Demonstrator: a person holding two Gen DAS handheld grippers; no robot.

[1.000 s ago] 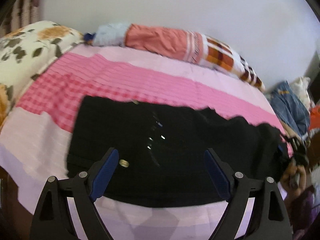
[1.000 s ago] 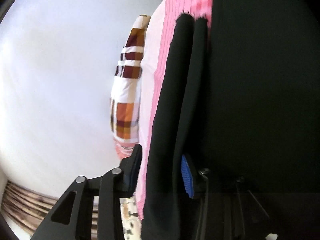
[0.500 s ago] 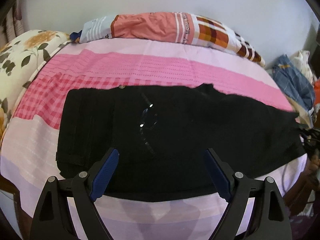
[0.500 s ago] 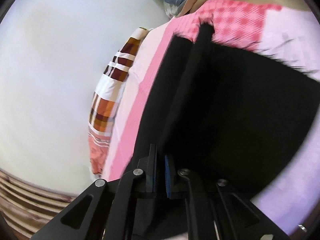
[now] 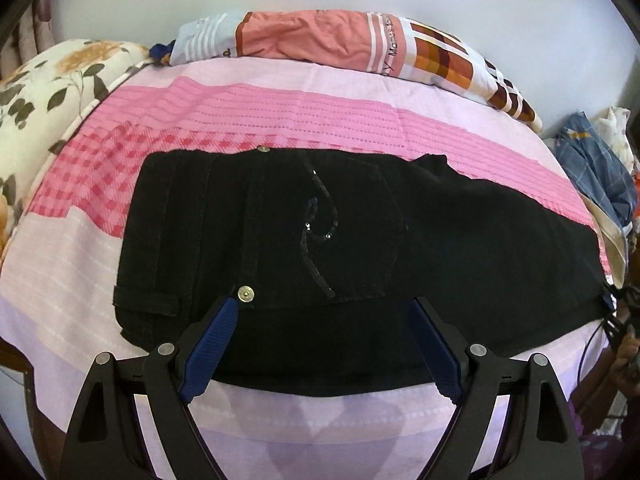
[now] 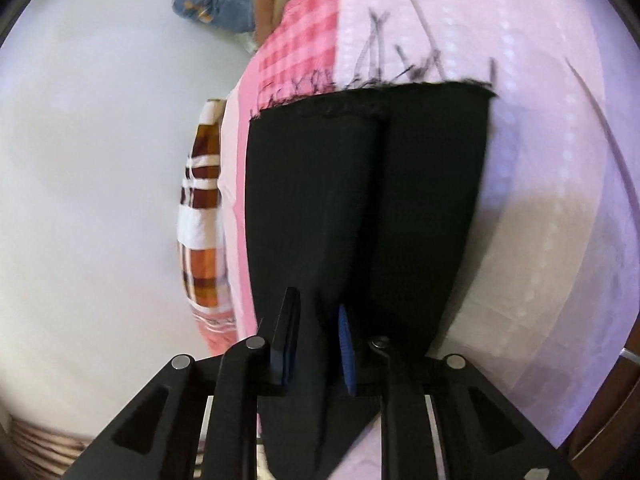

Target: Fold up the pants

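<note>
Pink-and-lilac bedsheet [image 5: 248, 108] now carries the black pants [image 5: 360, 232] laid out flat; a second ago they hung rumpled, so I judge them ready for folding. Left tongs [image 5: 324, 340] gape empty just above the waist-end edge. Right tongs [image 6: 316, 340], jaws just reopening slightly, clench the leg ends. Behind, the pillow [image 5: 360, 46] reads partly "Moments".

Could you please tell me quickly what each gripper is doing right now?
Left gripper: open, empty, above the black denim pants.
Right gripper: fingers around the pants' leg end, just been opening.
</note>
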